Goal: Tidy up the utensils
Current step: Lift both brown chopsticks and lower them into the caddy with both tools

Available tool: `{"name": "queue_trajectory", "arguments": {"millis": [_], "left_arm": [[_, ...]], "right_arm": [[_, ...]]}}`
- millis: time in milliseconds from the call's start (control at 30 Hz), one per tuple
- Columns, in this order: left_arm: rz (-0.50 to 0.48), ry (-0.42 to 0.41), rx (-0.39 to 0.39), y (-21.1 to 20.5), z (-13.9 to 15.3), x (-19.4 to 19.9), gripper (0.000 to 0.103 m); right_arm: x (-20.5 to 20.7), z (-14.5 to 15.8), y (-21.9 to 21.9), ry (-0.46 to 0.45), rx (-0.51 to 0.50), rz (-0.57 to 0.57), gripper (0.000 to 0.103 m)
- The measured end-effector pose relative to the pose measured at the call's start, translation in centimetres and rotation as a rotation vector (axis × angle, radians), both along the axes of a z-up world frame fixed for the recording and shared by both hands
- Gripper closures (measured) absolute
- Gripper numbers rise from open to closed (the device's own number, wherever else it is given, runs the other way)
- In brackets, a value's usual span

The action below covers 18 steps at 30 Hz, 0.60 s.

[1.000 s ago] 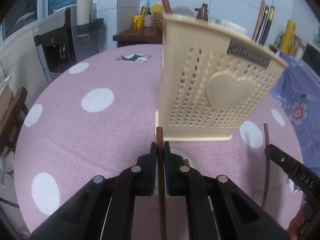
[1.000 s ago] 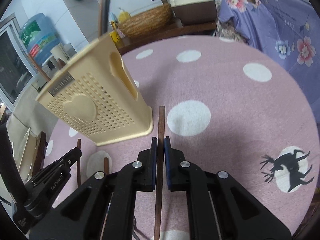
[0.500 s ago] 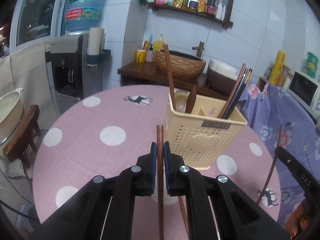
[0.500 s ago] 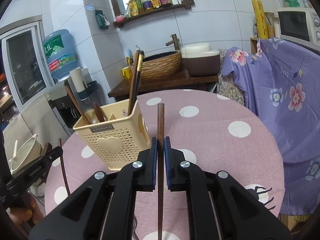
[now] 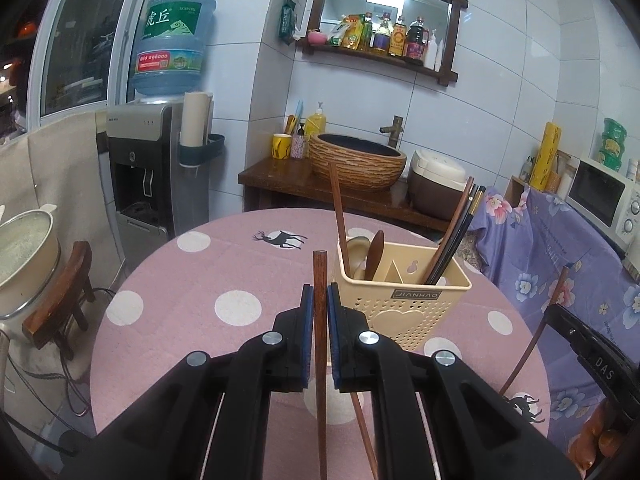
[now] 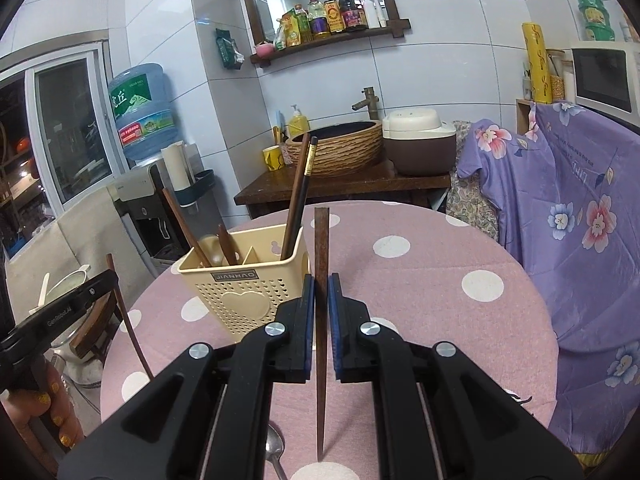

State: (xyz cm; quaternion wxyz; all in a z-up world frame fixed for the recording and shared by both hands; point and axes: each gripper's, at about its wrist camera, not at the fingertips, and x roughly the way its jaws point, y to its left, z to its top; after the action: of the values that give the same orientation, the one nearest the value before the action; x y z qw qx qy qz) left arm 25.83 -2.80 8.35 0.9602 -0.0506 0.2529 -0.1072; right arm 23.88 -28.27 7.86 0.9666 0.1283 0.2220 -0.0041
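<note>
From the left wrist view, the left claw (image 5: 319,304) is clamped narrowly on a brown wooden chopstick (image 5: 320,344), which stands upright between the blue pads (image 5: 307,320) with its blunt end rising above the fingertips. Just beyond and to the right stands the cream utensil basket (image 5: 404,304) on the pink dotted tabletop (image 5: 168,320). Its left compartment holds a tall brown chopstick and wooden spoons (image 5: 374,254); its right compartment holds a leaning bundle of dark chopsticks (image 5: 456,232). A loose chopstick (image 5: 362,428) lies on the tabletop under the claw. At the right edge the other claw's black finger shows with a thin chopstick (image 5: 536,336) slanting beside it; this view does not show how it is held. Behind the tabletop are a water dispenser (image 5: 160,152) and a woven basin (image 5: 356,164).

From the right wrist view, the right claw (image 6: 320,304) is likewise closed narrowly on its own chopstick (image 6: 321,320), whose wide end points up and tapered tip hangs down above the tabletop (image 6: 440,264). Here the utensil basket (image 6: 244,292) sits left of the claw, near it but apart. This view alone shows a metal spoon (image 6: 275,452) lying on the tabletop below the fingers, and a purple floral cloth (image 6: 568,216) draped at the right. At the left edge the left claw's side appears, its chopstick (image 6: 128,320) slanting down past it, with the person's hand (image 6: 40,404) gripping below.
</note>
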Motion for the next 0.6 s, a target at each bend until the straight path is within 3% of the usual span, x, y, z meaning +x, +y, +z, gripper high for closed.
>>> {"name": "queue_trajectory", "arguments": {"millis": [600], "left_arm": [[0.014, -0.048, -0.011, 0.8, 1.8, -0.2, 0.095]], "right_arm": [[0.6, 0.9, 0.3, 0.011, 0.017, 0.032, 0.095]]}}
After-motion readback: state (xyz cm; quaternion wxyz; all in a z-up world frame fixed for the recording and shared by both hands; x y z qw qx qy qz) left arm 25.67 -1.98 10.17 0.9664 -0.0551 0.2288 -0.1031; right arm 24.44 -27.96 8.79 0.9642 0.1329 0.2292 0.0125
